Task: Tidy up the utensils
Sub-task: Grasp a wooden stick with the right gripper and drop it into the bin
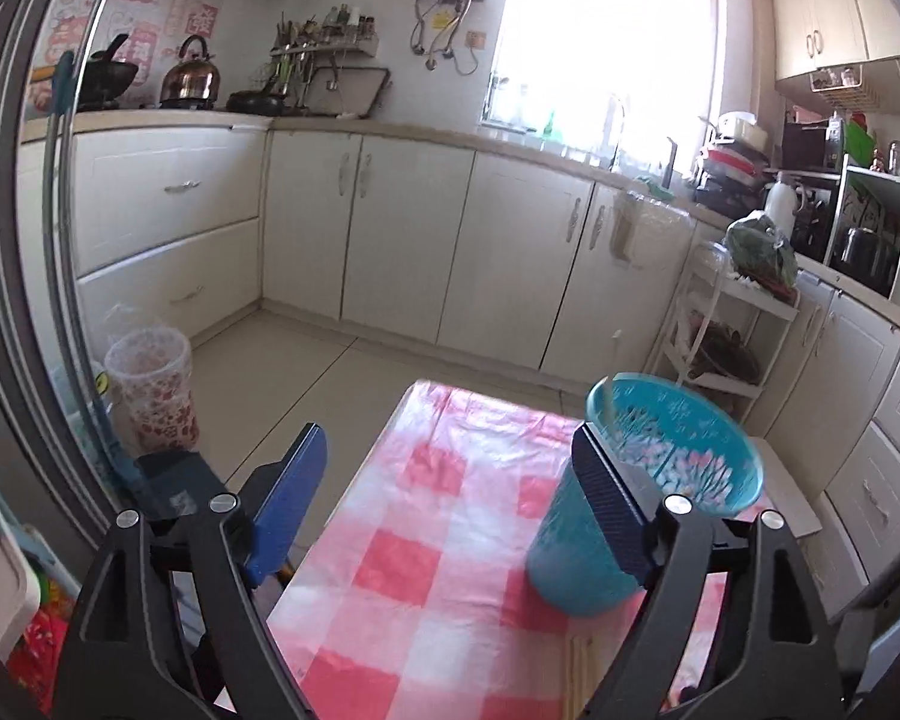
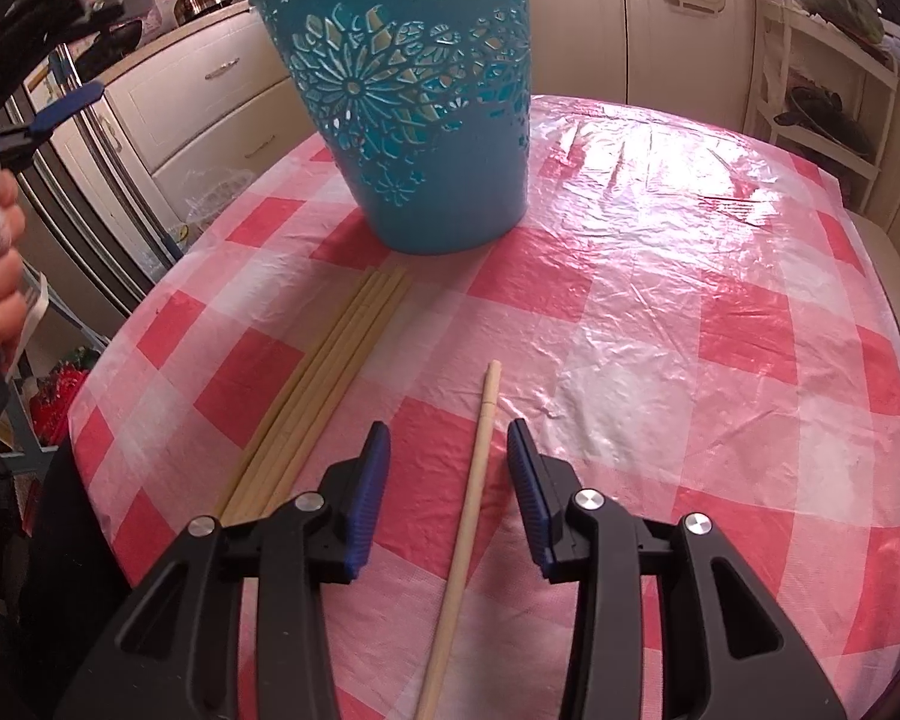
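A teal cut-out basket point(image 2: 414, 108) stands upright on the pink checked tablecloth point(image 2: 660, 276). Several wooden chopsticks point(image 2: 324, 378) lie bundled in front of it, to the left. One single chopstick point(image 2: 471, 498) lies apart, running between my right gripper's open fingers; my right gripper point(image 2: 447, 450) is low over it and holds nothing. In the left wrist view my left gripper point(image 1: 450, 462) is open and empty, raised above the table's left part, with the basket point(image 1: 660, 480) behind its right finger. The left gripper also shows at the right wrist view's left edge point(image 2: 66, 102).
The table's left edge point(image 1: 354, 480) drops to a tiled floor. A patterned clear bin point(image 1: 150, 384) stands on the floor at left. White cabinets point(image 1: 390, 228) line the walls, and a white shelf trolley point(image 1: 726, 324) stands beyond the table at right.
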